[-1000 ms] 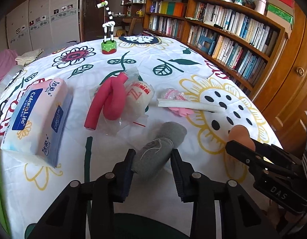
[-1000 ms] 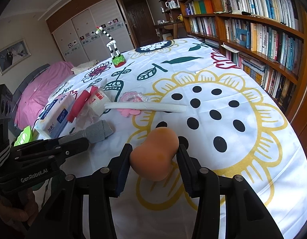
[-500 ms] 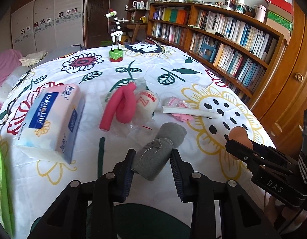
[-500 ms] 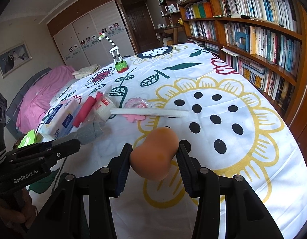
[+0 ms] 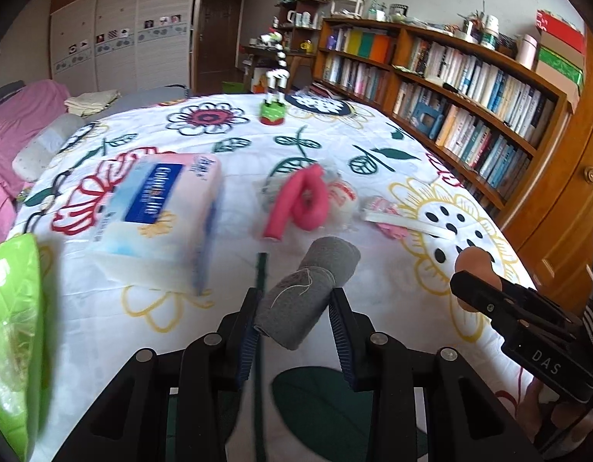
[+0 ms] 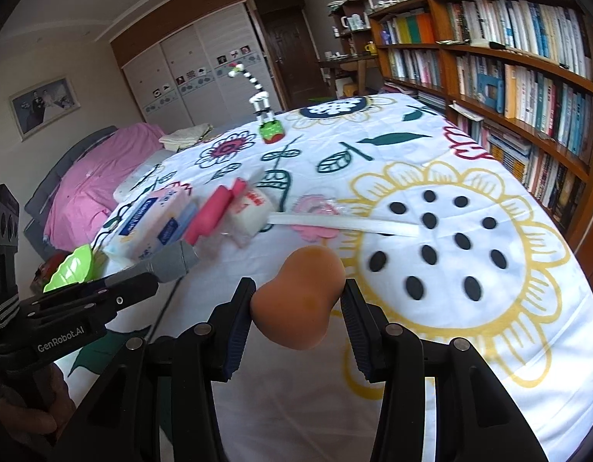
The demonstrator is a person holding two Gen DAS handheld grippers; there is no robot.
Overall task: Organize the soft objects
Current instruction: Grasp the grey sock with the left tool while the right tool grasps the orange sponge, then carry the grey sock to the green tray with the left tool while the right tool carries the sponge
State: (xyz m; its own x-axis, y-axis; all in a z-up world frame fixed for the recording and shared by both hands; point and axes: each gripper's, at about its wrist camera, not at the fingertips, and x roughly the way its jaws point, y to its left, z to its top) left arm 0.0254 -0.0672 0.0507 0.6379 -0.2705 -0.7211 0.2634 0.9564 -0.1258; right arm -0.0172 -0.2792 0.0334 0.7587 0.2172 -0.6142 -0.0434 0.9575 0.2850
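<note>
Left wrist: rolled grey cloth (image 5: 308,292), loose white thread showing.

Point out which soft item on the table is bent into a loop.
The pink foam tube, curled back on itself beside the tissue pack; the others lie straight.

My left wrist view looks forward and down, close over the white flower-printed tablecloth (image 5: 150,331). My right wrist view does likewise. Both share the long wooden bookshelf (image 6: 527,88) at upper right.
</note>
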